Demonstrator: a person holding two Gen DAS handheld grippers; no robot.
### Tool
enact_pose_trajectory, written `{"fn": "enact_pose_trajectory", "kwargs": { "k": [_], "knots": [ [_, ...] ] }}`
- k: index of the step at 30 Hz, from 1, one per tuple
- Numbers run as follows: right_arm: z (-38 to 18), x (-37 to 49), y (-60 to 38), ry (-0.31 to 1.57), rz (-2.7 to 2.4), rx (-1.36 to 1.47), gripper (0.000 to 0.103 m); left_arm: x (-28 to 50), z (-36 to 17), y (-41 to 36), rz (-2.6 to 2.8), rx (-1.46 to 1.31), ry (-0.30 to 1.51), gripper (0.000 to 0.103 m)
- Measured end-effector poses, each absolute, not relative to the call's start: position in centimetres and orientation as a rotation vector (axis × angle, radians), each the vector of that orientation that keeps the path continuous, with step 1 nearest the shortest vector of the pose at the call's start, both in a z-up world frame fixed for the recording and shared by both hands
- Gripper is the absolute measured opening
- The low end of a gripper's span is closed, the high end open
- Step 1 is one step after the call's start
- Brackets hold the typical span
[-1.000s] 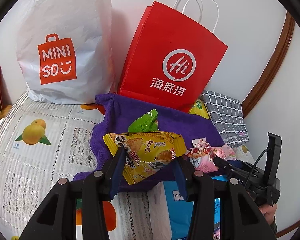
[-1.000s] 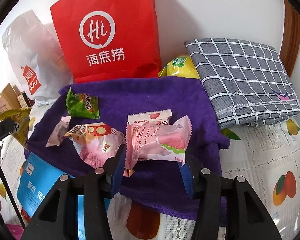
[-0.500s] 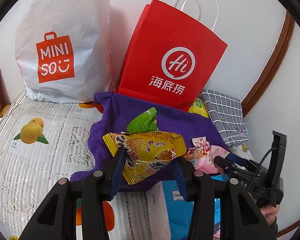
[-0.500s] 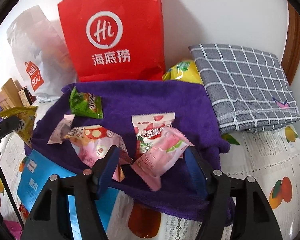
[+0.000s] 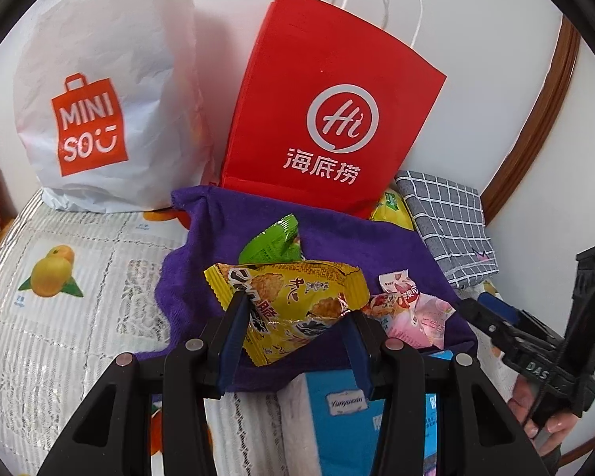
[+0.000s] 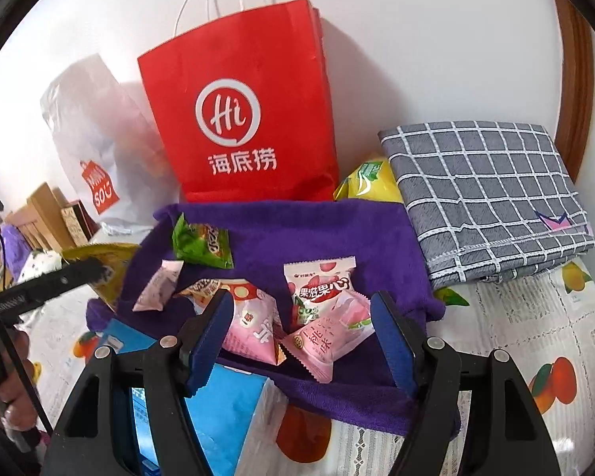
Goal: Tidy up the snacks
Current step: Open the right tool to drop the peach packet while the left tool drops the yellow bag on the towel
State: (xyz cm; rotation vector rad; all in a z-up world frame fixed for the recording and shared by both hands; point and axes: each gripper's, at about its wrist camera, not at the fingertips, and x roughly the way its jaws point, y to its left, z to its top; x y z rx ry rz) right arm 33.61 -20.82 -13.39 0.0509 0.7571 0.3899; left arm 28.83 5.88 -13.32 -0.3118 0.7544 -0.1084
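Note:
My left gripper is shut on a yellow snack packet and holds it above the near edge of the purple towel. My right gripper hovers over the towel with its jaws opening. A pink peach packet lies on the towel below and between them, and neither pad touches it. Beside it lie a second pink packet, a red-and-white jelly packet, a small pink candy and a green packet.
A red paper bag and a white shopping bag stand against the wall behind the towel. A folded grey checked cloth lies at the right beside a yellow bag. A blue box sits at the towel's near edge.
The right gripper's jaws spread and let go of the pink peach packet, which dropped onto the towel. That gripper rose a little. The left gripper kept still with the yellow packet.

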Motion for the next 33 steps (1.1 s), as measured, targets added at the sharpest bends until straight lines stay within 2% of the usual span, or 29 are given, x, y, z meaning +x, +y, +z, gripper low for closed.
{"fn": "enact_pose_trajectory", "kwargs": {
  "k": [10, 20, 22, 23, 24, 27, 33],
  "knots": [
    [-12.7, 33.4, -22.1, 0.748, 0.4, 0.122, 0.071, 32.6, -15.0, 3.8, -0.147, -0.327, 0.845, 0.044],
    [-11.5, 32.1, -21.5, 0.729, 0.434, 0.122, 0.071, 33.2, -16.8, 2.3, -0.14, -0.283, 0.909, 0.045],
    [-11.7, 32.1, -21.1, 0.732, 0.435, 0.111, 0.071, 33.4, -16.9, 2.3, -0.145, -0.288, 0.927, 0.051],
    [-11.8, 32.1, -21.0, 0.737, 0.437, 0.109, 0.071, 33.4, -16.9, 2.3, -0.145, -0.29, 0.933, 0.06],
    [-11.9, 32.1, -20.9, 0.741, 0.439, 0.107, 0.071, 33.4, -16.7, 2.4, -0.143, -0.292, 0.932, 0.065],
    [-12.1, 32.2, -20.7, 0.746, 0.437, 0.101, 0.071, 33.1, -16.1, 2.5, -0.144, -0.292, 0.926, 0.071],
    [-12.5, 32.4, -20.7, 0.751, 0.427, 0.097, 0.071, 31.3, -13.5, 3.8, -0.142, -0.321, 0.878, 0.074]
  ]
}}
